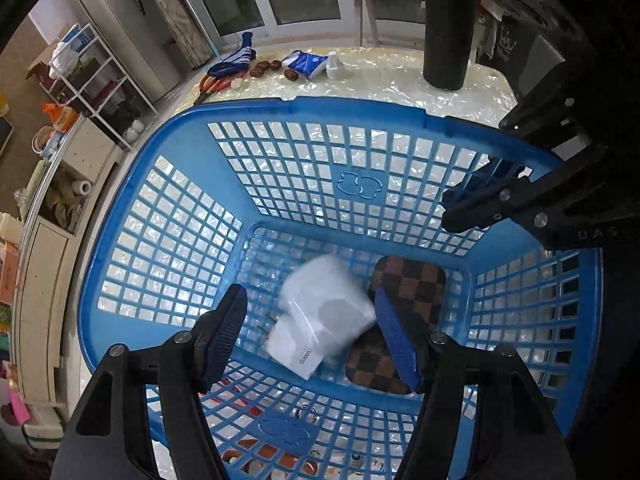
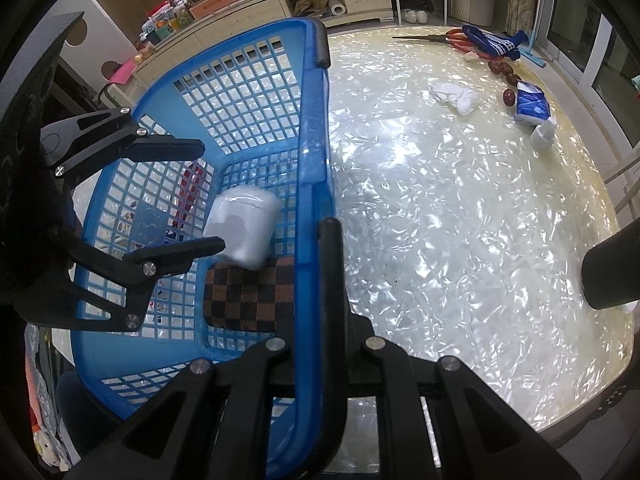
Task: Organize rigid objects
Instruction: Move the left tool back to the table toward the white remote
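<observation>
Dropping the white packet (image 1: 326,312) into the blue basket (image 1: 132,208) is the step in hand: my left tongs (image 1: 312,344) stand half open above it, pads clear, holding nothing. The packet is blurred, so I think it is just landing, partly on the checkered case (image 1: 412,284) on the basket floor. Its long axis seems to run slantwise, printed end toward my left tongs. My right tongs (image 2: 320,240) are pinched shut on the basket's near rim, steadying it. Next, I would lift the left clear and go for something on the table (image 2: 440,220).
</observation>
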